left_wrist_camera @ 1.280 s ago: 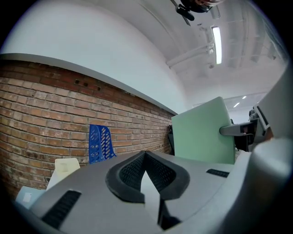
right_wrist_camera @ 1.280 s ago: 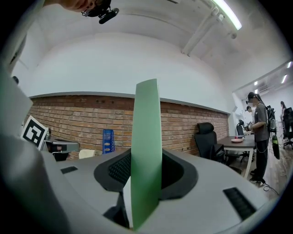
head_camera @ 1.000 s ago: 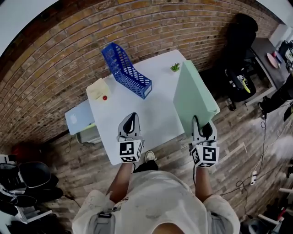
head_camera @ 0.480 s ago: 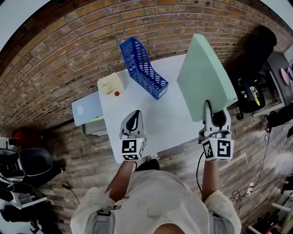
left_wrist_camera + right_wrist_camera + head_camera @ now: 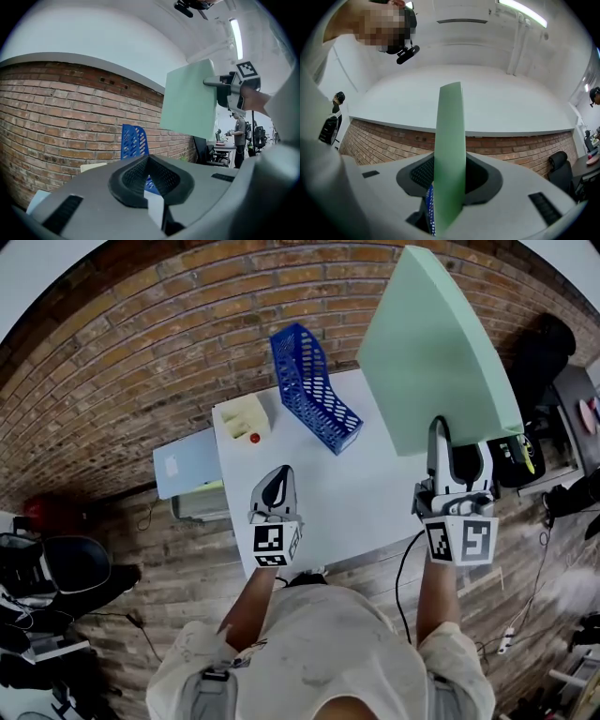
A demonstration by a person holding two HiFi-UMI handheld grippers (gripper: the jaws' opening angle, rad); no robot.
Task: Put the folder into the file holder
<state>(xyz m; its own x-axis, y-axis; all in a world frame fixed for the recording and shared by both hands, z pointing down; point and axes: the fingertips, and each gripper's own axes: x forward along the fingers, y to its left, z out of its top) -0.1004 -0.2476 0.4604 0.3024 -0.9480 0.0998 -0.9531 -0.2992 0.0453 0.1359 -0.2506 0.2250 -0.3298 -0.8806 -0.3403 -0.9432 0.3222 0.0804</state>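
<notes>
Now, the right gripper [image 5: 441,432] is clamping its jaws on the near edge of the pale green folder [image 5: 436,352]. The folder is standing upright in the air above the table's [image 5: 375,498] two o'clock corner and is touching nothing else. The blue file holder [image 5: 314,390] is sitting toward ten o'clock from the folder, near the table's far edge by the brick wall. Its tall back is facing twelve o'clock and its low open front five o'clock.

To do this carry well, the person is likely needing to turn the folder into line with the holder's long slot. The free edge should lead between the walls before the grip is loosened. A slanted entry is liable to catch the mesh or push the light holder along.

The right forearm is reaching forward, with the gripper pointing up and away. The left gripper [image 5: 273,482] is hovering over the table's six o'clock edge, jaws together on nothing, free for steadying the holder.
</notes>
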